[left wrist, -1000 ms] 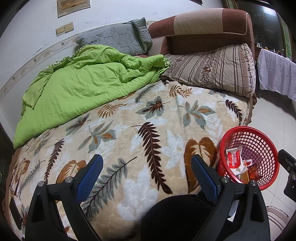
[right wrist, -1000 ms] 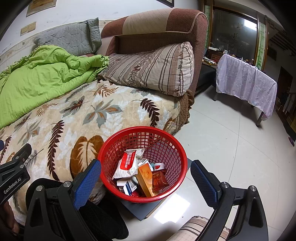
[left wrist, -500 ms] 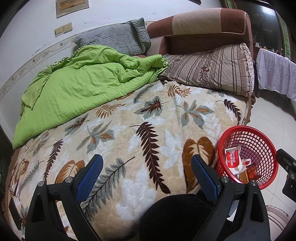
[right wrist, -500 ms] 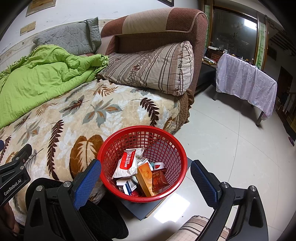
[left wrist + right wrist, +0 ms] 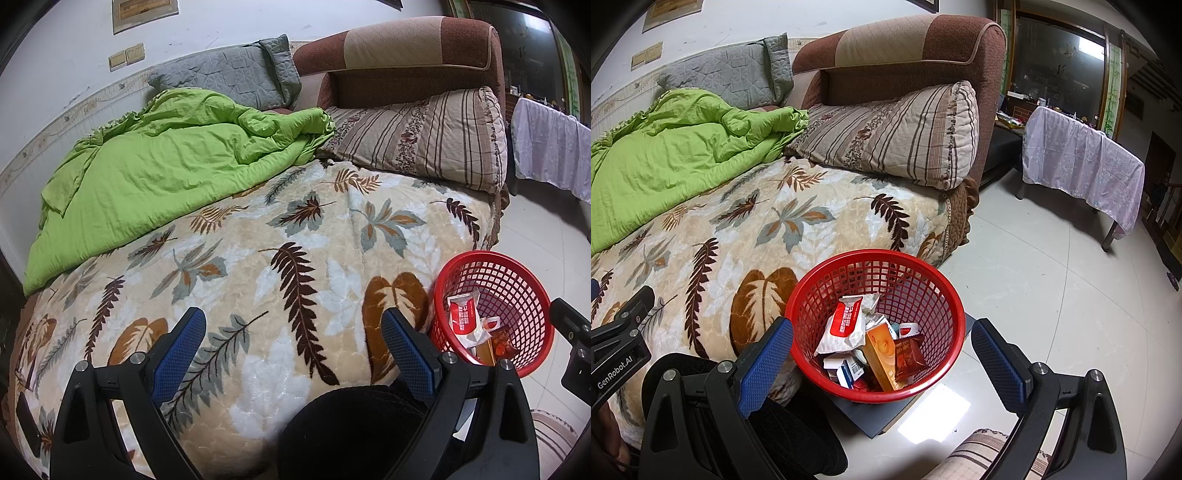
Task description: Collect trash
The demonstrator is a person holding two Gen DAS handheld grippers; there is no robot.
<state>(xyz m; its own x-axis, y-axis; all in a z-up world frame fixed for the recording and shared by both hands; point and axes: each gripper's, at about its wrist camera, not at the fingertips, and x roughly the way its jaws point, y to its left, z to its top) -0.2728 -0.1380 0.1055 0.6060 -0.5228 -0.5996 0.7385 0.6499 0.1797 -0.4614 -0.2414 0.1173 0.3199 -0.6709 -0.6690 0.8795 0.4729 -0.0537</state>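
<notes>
In the left wrist view, the left gripper (image 5: 293, 332) hangs over the leaf-print blanket (image 5: 258, 258), jaws spread wide and empty; the red basket (image 5: 532, 295) sits on the floor off to its right (no loose trash shows on the bed). In the right wrist view, the right gripper (image 5: 882, 349), equally spread and empty, hovers directly before the basket (image 5: 827, 280) of wrappers (image 5: 849, 325), so it is nearer.

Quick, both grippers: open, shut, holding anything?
Left hand-held gripper: open, holding nothing.
Right hand-held gripper: open, holding nothing, red basket in front.
</notes>
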